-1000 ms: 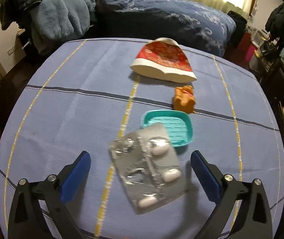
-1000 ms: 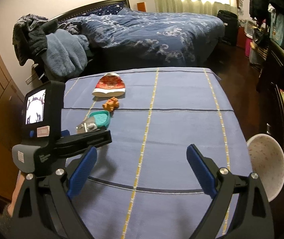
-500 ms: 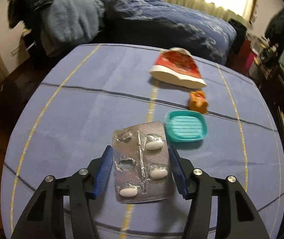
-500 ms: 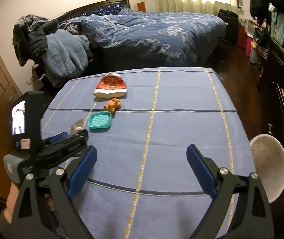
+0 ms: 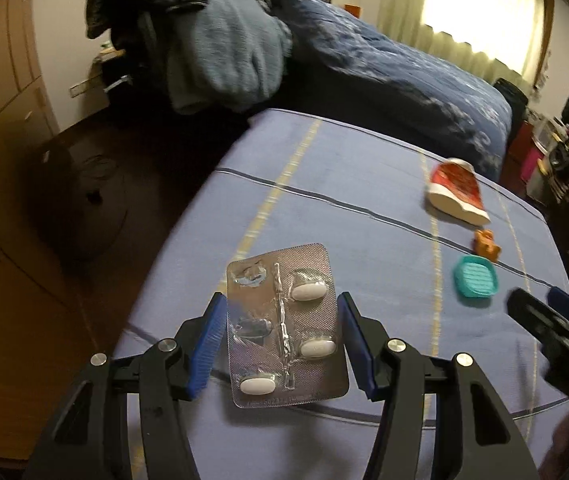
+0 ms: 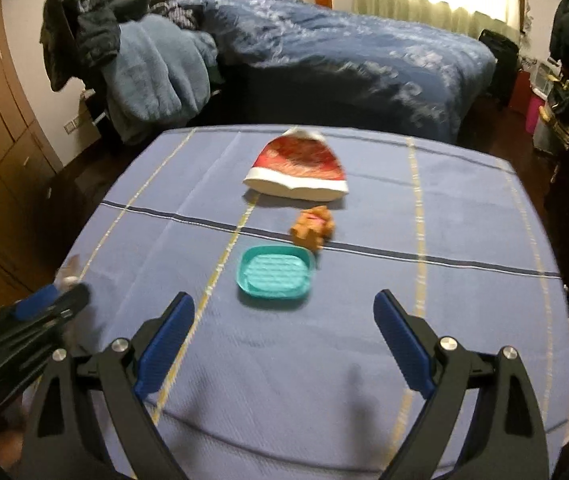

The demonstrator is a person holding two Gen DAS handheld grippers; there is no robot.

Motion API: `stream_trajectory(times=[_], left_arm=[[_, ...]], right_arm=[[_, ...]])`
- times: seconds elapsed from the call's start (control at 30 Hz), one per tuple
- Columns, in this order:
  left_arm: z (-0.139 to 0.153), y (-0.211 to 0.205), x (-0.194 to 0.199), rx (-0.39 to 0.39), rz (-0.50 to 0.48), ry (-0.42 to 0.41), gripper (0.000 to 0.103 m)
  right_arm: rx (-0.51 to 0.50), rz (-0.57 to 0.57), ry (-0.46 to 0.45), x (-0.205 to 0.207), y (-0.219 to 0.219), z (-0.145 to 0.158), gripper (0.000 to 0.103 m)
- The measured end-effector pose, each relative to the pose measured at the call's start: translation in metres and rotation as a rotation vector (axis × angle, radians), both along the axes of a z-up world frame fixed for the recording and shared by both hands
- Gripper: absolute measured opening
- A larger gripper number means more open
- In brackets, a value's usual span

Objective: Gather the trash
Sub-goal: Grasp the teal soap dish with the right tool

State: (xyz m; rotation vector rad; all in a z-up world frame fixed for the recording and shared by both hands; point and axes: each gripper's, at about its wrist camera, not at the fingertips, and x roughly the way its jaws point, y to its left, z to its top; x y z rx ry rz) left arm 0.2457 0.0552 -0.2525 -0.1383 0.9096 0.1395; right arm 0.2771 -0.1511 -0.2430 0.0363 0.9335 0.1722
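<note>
Blister pack: silver foil sheet, three white pills left in it and two pockets torn; it sits between the blue pads of the left gripper, seemingly lifted clear of the tablecloth, near the table's left edge.
Left gripper: closed down onto the pack's two long edges, gripping it flat.
Right gripper: spread wide and empty, hovering over bare cloth at the near side of the table.
Teal dish: just beyond the right gripper's tips, flat on the cloth, nothing in it that I can see.
Orange toy: small figure touching or just behind the dish's far corner; blurred.
Red hat: red-and-white cap, farther back, apart from the toy.
Beyond: bed and a heap of clothes.
Step in hand: first trash item picked up, likely being carried away.
Next move: needs a bin; none is clearly visible, so the pack must be kept level and pinched until one is found.
</note>
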Motion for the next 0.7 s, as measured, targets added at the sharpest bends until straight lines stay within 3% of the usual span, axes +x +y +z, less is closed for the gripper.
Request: stream_trajectory(times=[0.33,0.37,0.53,0.7], left_arm=[[0.002,0.031,-0.002,-0.017,0.041,-0.01,0.057],[0.003,0.031,-0.002,-0.022,0.042,-0.011,0.057],[0.004,0.032,-0.002,-0.032,0.041,-0.015,0.057],[0.004,0.031,-0.003,-0.031,0.038,-0.011,0.057]], right_arm=[[-0.082,-0.079,0.062,0.042,0.028,-0.036,0.089],[-0.086,-0.08,0.067,0.043,0.029,-0.038,0.079],[-0.088,-0.074,0.064,0.048,0.035,-0.04,0.056],[-0.079,-0.068,0.063,0.045,0.034,-0.038,0.055]])
